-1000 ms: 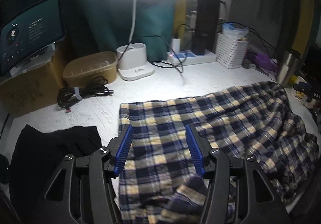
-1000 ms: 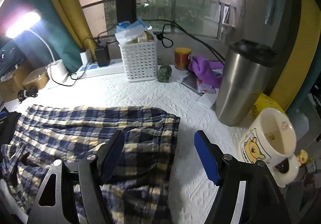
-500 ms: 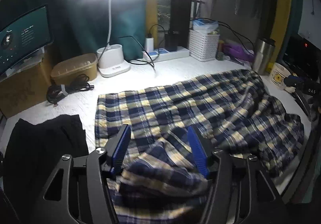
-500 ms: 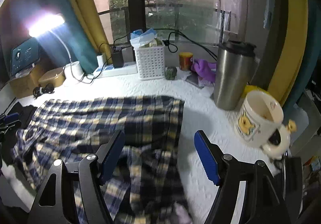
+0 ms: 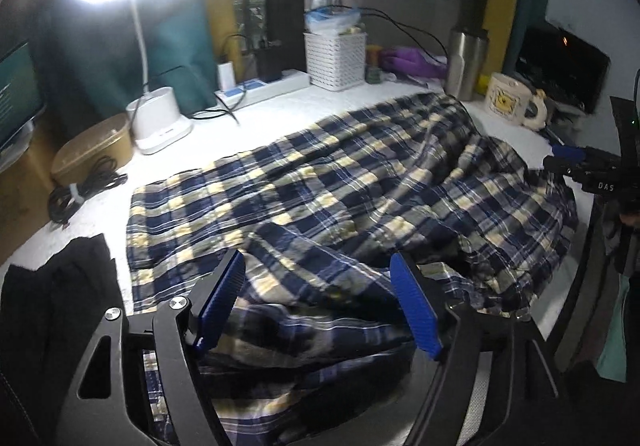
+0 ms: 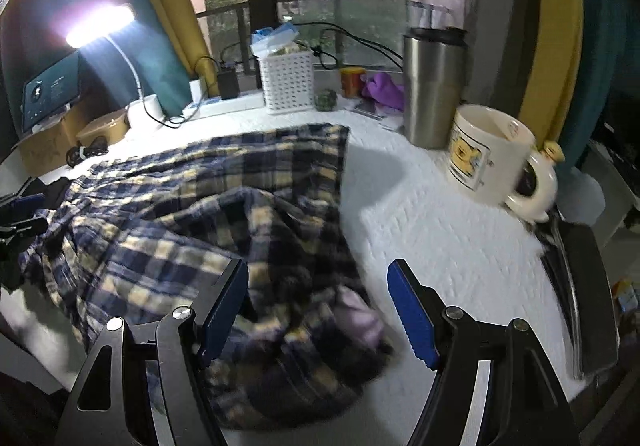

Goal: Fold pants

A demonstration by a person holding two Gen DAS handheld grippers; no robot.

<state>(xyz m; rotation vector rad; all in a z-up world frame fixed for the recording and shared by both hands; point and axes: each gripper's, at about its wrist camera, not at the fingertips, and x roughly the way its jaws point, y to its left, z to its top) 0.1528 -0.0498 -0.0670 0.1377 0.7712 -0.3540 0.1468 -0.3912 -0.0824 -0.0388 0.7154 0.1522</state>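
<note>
Hovering over the plaid pants, left gripper jaws opening

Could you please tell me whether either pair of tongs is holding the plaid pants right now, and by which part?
Nothing is held. The left tongs are opening above a bunched fold of the plaid pants, pads clear of the cloth. The right tongs stand open over the rumpled end.

A lit lamp, white basket, steel tumbler and mug line the desk's far edge.
</note>
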